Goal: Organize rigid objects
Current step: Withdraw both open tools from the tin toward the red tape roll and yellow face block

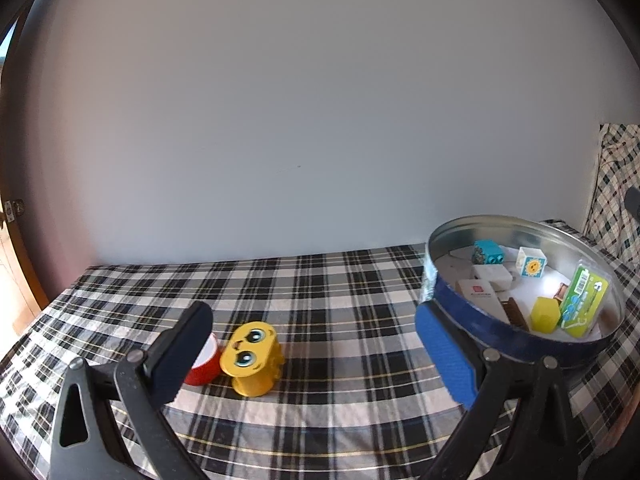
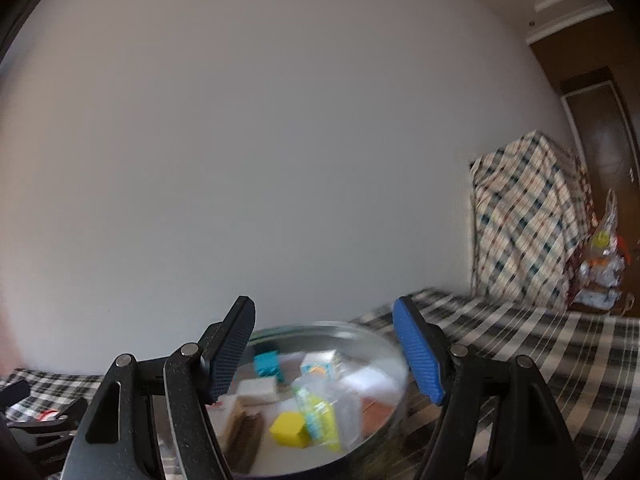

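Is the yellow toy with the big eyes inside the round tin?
No, the yellow toy lies on the checked cloth beside a red cup, apart from the round tin.

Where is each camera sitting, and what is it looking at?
Left wrist: sits on the left gripper, looking forward over the plaid cloth at a yellow owl-faced toy and a red cup; both open fingers show.
Right wrist: sits on the right gripper, looking over the round tin toward the wall; both open fingers show.
Shared: the tin with its yellow block.
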Motion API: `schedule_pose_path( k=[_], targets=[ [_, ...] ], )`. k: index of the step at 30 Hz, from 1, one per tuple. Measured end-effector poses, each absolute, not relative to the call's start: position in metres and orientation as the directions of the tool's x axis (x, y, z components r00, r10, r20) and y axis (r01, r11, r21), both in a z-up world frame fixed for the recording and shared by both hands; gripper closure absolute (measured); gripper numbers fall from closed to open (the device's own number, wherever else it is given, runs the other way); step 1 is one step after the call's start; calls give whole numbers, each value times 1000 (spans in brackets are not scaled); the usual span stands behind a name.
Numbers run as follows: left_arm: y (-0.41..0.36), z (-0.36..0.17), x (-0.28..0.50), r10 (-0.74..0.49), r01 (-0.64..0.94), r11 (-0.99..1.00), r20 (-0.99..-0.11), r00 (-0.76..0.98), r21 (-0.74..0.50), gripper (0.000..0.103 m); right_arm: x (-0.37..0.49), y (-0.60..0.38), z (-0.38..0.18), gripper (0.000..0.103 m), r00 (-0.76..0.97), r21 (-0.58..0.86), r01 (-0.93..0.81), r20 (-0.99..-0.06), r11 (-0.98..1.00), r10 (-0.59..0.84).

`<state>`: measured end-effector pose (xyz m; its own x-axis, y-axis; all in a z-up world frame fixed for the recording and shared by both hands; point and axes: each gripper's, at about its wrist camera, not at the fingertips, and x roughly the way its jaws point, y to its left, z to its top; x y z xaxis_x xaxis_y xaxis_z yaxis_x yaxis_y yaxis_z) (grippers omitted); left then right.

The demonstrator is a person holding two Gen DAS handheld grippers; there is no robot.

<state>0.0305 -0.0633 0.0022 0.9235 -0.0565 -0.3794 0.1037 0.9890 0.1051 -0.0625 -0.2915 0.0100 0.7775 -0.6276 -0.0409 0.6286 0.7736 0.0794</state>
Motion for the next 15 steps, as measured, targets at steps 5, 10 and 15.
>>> schedule_pose_path(
  k=[5,10,15],
  targets=[
    [-45,1,32,-45,89,991,-379,924,99,1,-48,-269,4,29,807,78,591,-74,803,-586],
    [-25,1,36,-36,72,994,-391,920,79,1,-35,-242,1,29,834,53,550,-78,833,-546],
    [-10,0,41,-27,59,996,-401,916,68,1,-21,-227,-2,29,853,42,518,-107,855,-511]
  ],
)
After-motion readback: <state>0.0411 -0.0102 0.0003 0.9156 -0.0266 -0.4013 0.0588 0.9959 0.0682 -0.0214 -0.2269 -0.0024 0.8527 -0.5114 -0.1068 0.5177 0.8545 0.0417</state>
